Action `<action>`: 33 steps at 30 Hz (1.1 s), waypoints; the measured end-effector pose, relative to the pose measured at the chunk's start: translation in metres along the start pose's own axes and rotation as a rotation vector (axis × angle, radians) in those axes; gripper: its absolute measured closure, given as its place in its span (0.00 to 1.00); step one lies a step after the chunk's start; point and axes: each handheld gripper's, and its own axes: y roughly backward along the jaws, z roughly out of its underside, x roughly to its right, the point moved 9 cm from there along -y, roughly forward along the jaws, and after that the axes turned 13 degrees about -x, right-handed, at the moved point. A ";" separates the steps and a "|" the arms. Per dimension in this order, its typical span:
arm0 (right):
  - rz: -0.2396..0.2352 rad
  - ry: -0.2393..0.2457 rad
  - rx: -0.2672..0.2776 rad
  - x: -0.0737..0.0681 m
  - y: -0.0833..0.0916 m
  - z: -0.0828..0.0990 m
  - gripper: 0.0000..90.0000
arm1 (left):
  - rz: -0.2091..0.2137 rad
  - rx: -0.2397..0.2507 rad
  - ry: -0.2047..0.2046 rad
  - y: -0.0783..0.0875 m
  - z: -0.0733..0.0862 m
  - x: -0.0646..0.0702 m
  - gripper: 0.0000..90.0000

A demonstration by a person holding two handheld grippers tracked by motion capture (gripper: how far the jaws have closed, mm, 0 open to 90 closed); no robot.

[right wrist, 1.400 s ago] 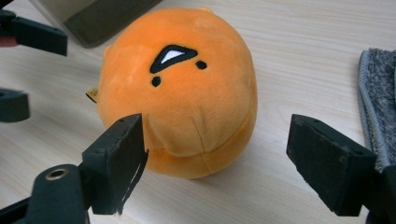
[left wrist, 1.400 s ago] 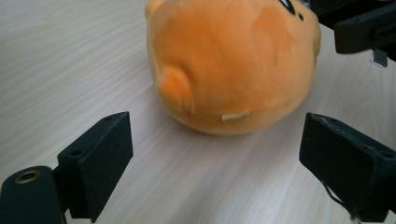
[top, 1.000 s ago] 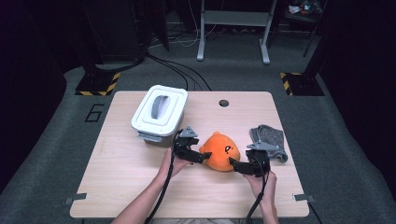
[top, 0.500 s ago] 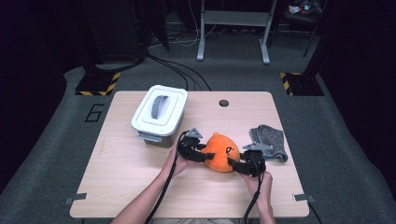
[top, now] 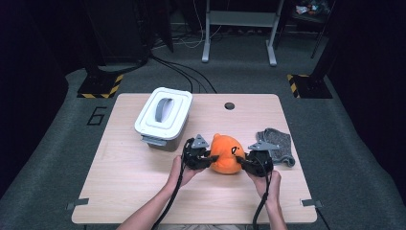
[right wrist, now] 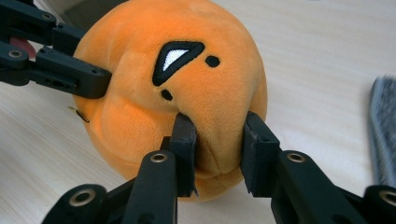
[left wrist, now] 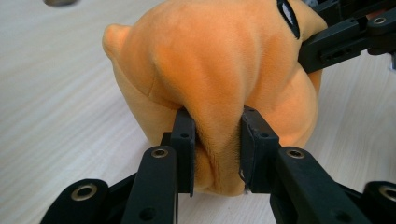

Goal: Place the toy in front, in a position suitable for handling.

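Since the earlier high view, both tongs have closed in on the orange plush toy (top: 226, 153) from either side, their jaws just now narrowing onto its fabric. In the high view, the toy sits on the surface (top: 119, 191) at lower centre of the frame, with the left tongs (top: 207, 158) at its left flank and the right tongs (top: 243, 162) at its right. A white lidded bin (top: 163, 117) stands up and to the left, and a grey cloth (top: 276, 146) lies at right.

In the left gripper view, the left tongs (left wrist: 217, 149) pinch a fold of the toy (left wrist: 219, 60) between narrow jaws, low in the frame; the other tongs press in at upper right.

In the right gripper view, the right tongs (right wrist: 218, 149) likewise hold a bulge of plush (right wrist: 187, 79) below the stitched eye, with the left tongs' jaw at upper left.

To do this well, I judge both grips should stay firm and rise together, evenly, so the soft fabric does not slip out of either pinch
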 end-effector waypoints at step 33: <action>-0.030 0.222 -0.108 0.030 -0.024 -0.008 0.75 | -0.012 -0.058 0.049 -0.013 0.011 -0.002 0.45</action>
